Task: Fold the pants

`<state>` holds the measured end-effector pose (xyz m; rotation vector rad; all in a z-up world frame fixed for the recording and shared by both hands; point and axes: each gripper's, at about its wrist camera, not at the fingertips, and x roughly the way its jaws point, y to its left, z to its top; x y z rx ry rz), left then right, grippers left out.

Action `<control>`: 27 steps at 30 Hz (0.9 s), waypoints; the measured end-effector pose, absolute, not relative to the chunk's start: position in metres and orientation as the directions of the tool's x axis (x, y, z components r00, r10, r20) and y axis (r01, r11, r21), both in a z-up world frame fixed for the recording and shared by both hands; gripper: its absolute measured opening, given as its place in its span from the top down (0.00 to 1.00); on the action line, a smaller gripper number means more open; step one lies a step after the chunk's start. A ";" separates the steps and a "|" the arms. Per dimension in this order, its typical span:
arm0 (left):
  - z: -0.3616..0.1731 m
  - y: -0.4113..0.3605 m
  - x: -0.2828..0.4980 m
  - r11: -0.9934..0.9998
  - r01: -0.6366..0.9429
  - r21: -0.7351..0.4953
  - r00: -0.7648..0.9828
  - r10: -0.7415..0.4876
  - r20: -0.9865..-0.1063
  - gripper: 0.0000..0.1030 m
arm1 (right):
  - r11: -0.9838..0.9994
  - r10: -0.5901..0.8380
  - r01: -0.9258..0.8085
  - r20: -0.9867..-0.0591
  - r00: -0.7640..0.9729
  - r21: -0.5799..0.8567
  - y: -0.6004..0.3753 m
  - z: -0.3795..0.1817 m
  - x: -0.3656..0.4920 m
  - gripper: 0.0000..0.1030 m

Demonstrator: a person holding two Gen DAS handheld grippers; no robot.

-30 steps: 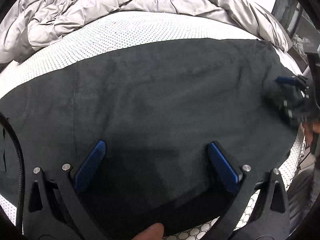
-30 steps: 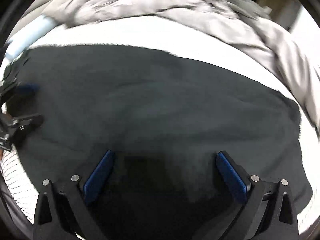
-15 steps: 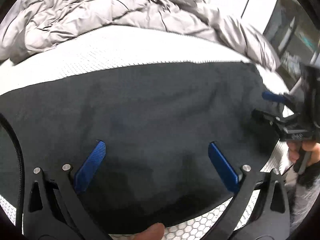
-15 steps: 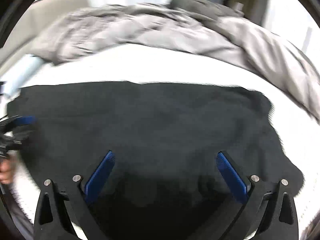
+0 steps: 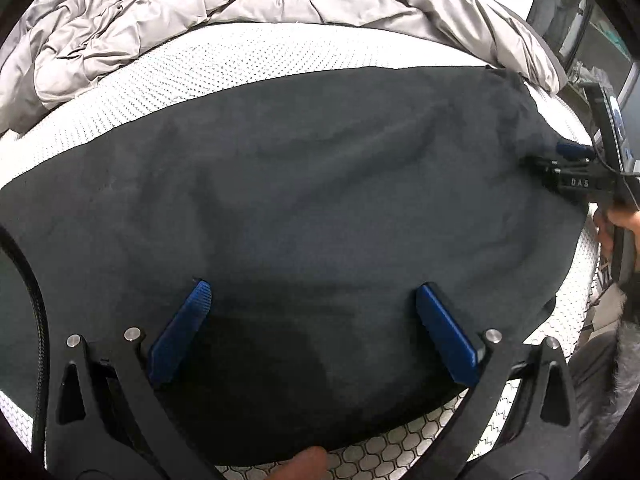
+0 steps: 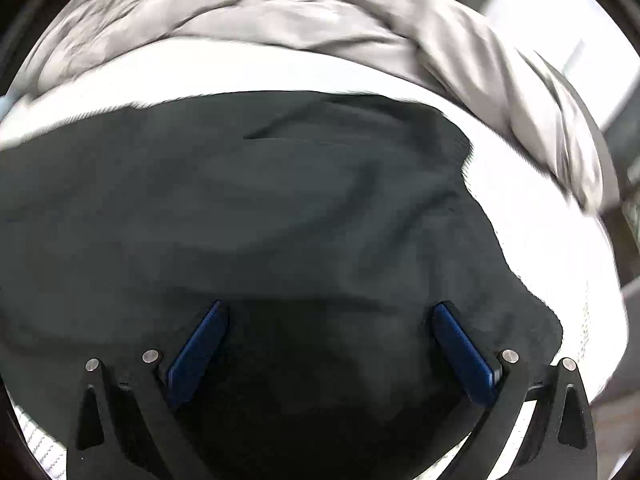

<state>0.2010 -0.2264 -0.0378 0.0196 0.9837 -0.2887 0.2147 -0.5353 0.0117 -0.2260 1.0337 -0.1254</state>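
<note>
I am looking down over a bed through both wrist cameras. The pants (image 5: 304, 184) lie spread flat across the white mattress (image 5: 224, 68), a wide dark sheet of soft fabric with a few shallow creases. They appear already doubled at least once, since I see one broad panel and no separate legs, though I cannot be sure how many layers there are. A crumpled grey duvet (image 5: 200, 4) is bunched along the far side of the bed, apart from the pants.

My left gripper (image 5: 316, 320) hovers over the near edge of the pants with its blue fingers spread wide, holding nothing. My right gripper (image 6: 332, 336) does the same farther along that edge, wide apart and empty; its view is blurred. In the left view the right gripper sits at the pants' right end, a hand (image 5: 616, 220) gripping its handle.

By my judgement, the task is partway along: the fabric is laid out and smoothed, but it is still a long panel. What remains is to grasp an end or edge, bring it over, and finish with a compact stack.
</note>
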 end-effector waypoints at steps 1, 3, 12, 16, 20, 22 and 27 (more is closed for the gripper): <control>-0.038 -0.227 0.201 0.964 0.244 -0.109 0.519 -0.225 -0.825 0.01 | 0.966 -0.222 -0.003 -0.831 0.510 -0.259 -0.534 0.013 0.216 0.00; -0.031 -0.224 0.202 0.971 0.218 -0.097 0.531 -0.201 -0.823 0.01 | 0.955 -0.244 -0.018 -0.820 0.517 -0.295 -0.527 0.017 0.215 0.00; -0.022 -0.228 0.218 0.962 0.230 -0.150 0.551 -0.256 -0.795 0.01 | 0.941 0.105 -0.327 -0.850 0.516 -0.082 -0.457 0.029 0.209 0.00; -0.042 -0.231 0.222 0.972 0.220 -0.084 0.520 -0.190 -0.833 0.01 | 0.929 0.108 -0.363 -0.887 0.449 -0.070 -0.434 0.004 0.212 0.00; -0.039 -0.225 0.228 0.977 0.190 -0.102 0.478 -0.182 -0.859 0.01 | 0.937 0.030 -0.316 -0.867 0.498 -0.148 -0.458 0.007 0.208 0.00; -0.033 -0.228 0.233 0.976 0.193 -0.103 0.457 -0.182 -0.871 0.01 | 0.948 -0.107 -0.199 -0.841 0.530 -0.246 -0.484 0.012 0.211 0.00; 0.003 -0.231 0.232 0.972 0.201 -0.124 0.529 -0.214 -0.821 0.01 | 0.977 -0.202 0.034 -0.849 0.488 -0.212 -0.536 0.021 0.217 0.00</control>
